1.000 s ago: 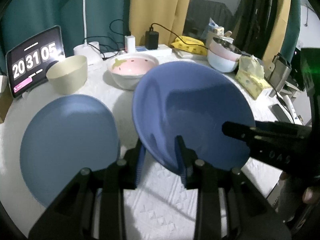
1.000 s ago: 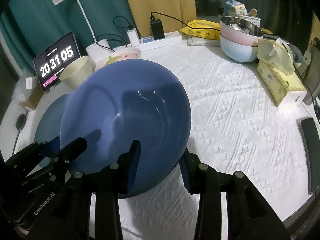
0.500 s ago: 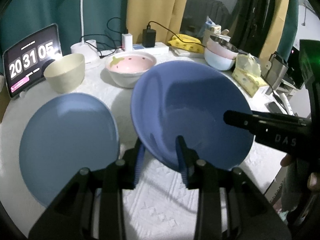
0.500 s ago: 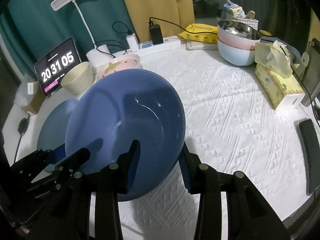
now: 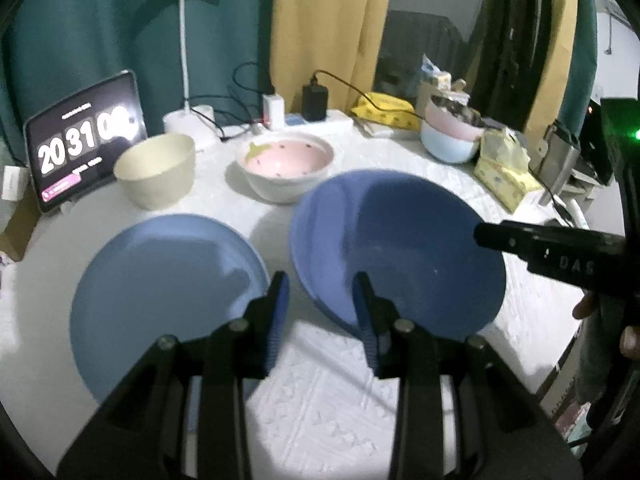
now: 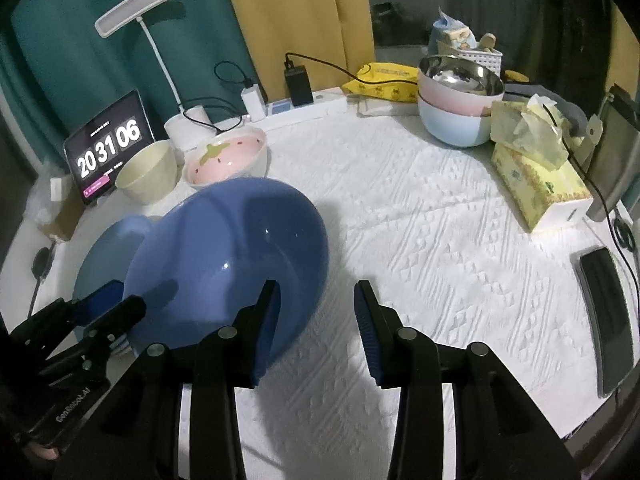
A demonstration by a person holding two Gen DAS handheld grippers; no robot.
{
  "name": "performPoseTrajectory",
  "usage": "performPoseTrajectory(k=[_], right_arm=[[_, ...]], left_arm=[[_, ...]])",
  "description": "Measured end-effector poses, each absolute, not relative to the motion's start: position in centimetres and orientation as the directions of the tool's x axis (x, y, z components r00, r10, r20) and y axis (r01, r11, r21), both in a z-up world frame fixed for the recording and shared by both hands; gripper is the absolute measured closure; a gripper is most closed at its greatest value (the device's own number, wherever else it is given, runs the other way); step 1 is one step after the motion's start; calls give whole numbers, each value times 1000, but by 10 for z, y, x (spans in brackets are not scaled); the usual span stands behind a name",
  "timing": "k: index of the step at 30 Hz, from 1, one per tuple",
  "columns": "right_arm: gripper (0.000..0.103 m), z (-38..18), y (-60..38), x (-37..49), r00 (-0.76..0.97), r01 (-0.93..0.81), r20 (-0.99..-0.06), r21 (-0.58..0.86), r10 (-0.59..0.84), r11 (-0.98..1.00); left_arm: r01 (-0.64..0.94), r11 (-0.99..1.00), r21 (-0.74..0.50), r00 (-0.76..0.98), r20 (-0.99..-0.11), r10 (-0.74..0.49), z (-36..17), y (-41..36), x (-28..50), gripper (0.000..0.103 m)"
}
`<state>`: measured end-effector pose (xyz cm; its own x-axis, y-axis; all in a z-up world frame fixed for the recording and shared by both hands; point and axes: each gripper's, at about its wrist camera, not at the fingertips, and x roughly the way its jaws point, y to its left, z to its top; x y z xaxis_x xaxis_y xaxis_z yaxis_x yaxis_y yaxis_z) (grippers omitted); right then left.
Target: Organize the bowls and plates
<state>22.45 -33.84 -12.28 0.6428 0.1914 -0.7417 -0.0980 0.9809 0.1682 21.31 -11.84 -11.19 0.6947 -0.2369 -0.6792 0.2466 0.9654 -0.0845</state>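
A large blue bowl [image 5: 396, 248] is seen resting on the white cloth, its glossy inside facing up; its near rim lies between the left jaws, which stand apart around it. In the right wrist view the same bowl [image 6: 228, 268] sits left of the right jaws, its near edge just behind the left one. A flat blue plate [image 5: 160, 292] lies to the left of the left jaws, close beside the bowl. Farther ahead of the jaws, a cream bowl [image 5: 156, 170] and a pink-lined bowl with a strawberry pattern [image 5: 286, 164] stand upright. To the far right, stacked bowls [image 6: 460, 100], metal on pink on light blue, are seen.
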Motion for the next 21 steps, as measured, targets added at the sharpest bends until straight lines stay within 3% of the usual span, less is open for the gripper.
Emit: performPoseTrajectory(k=[8,10,21], right_arm=[[63,-111,-332,233,658,-125,-725,161,204,979],[63,-107,-329,236,663,-137,-719,158,209,978],[63,-87,-316,263,681,-190,-697,131,227,973]], left_arm=[[201,974,-105,724,-653,-220,-99,-104,220,65],[192,975,-117,735,-641,-221,-95,-100,223,57],[153,981,-121,770,-607,-195,-78,-91,245,57]])
